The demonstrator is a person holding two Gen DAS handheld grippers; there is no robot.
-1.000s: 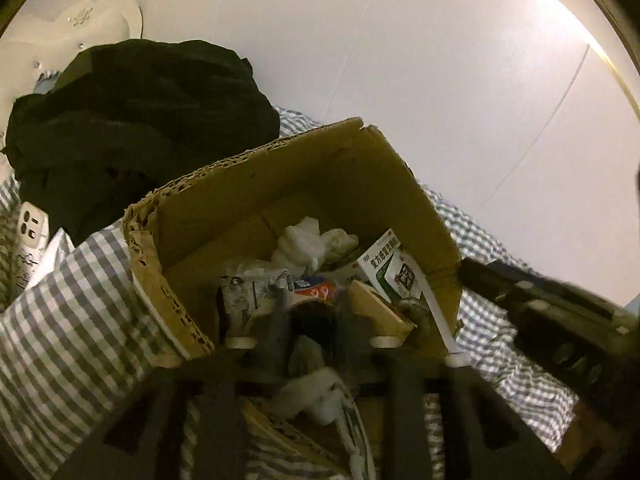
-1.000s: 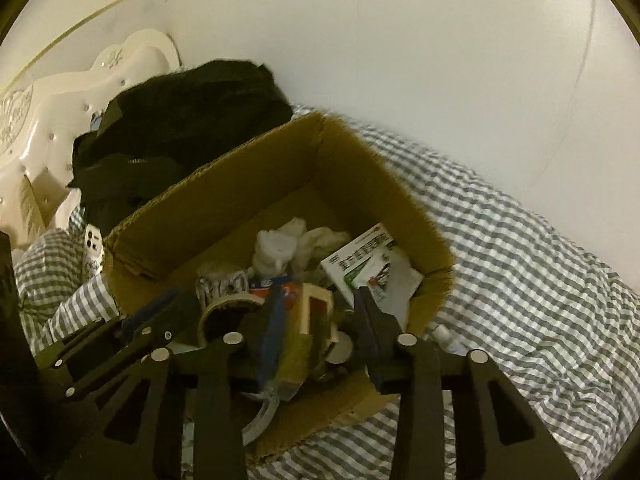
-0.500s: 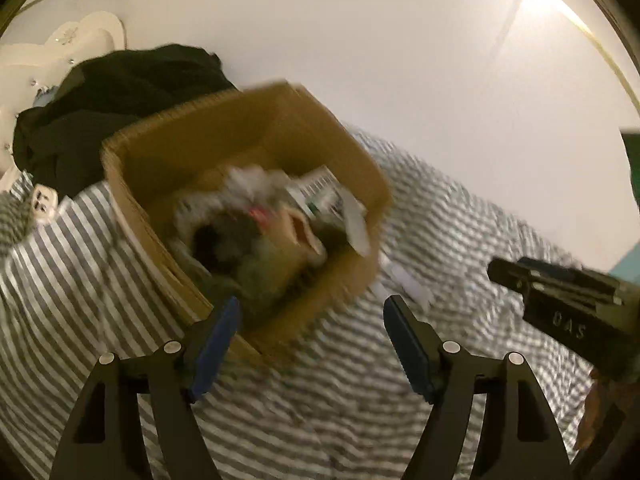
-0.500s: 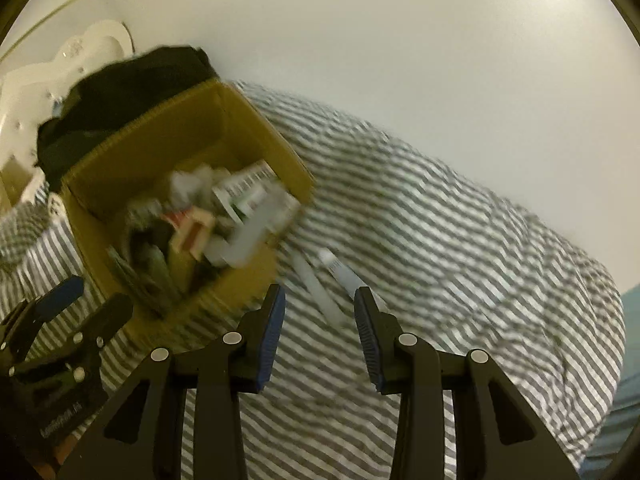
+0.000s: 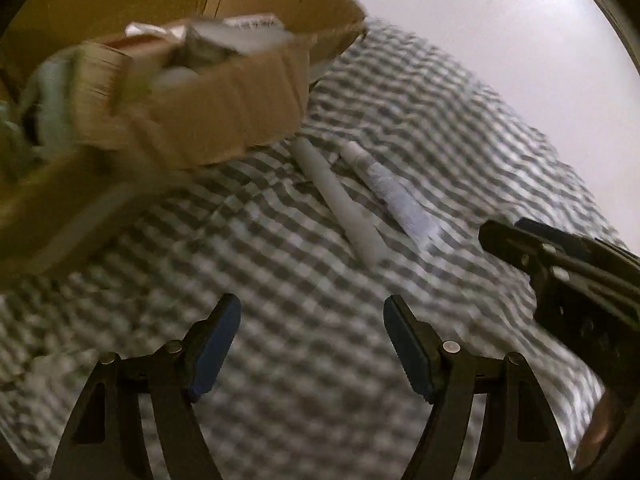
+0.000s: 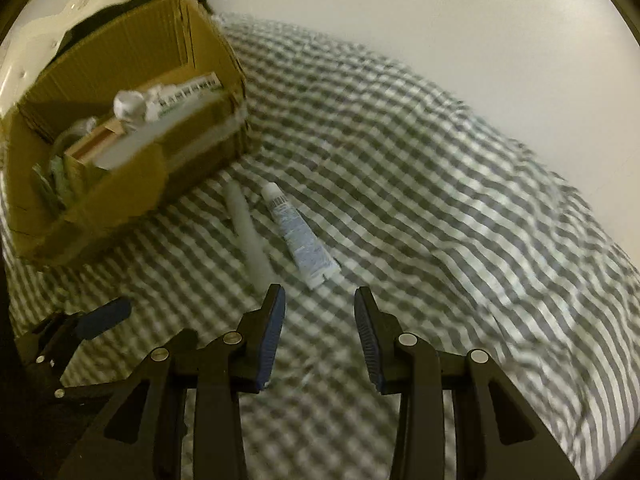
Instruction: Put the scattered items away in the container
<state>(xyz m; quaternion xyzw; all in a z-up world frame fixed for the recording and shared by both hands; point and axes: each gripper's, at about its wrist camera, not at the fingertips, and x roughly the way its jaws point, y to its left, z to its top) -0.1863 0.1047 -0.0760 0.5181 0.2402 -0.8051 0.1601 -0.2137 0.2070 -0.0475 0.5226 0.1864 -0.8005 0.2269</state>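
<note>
Left wrist view: my left gripper [image 5: 312, 340] hung open and empty over the checked bedspread [image 5: 280, 420]; the white stick [image 5: 340, 200] and tube [image 6: 298, 236] lay side by side just right of the cardboard box [image 5: 224, 120], ahead of me.

Right wrist view: my right gripper [image 6: 320, 332], also open and empty, sat nearer; the tube ran lengthwise from the box toward my fingers.

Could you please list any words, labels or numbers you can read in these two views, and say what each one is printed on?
None can be read.
White packet in the cardboard box: rows of dark print with a green strip, too blurred to read.
Blue-and-white tube on the checked bedcover: small print near the cap, too small to read.
White stick: no print visible.
</note>
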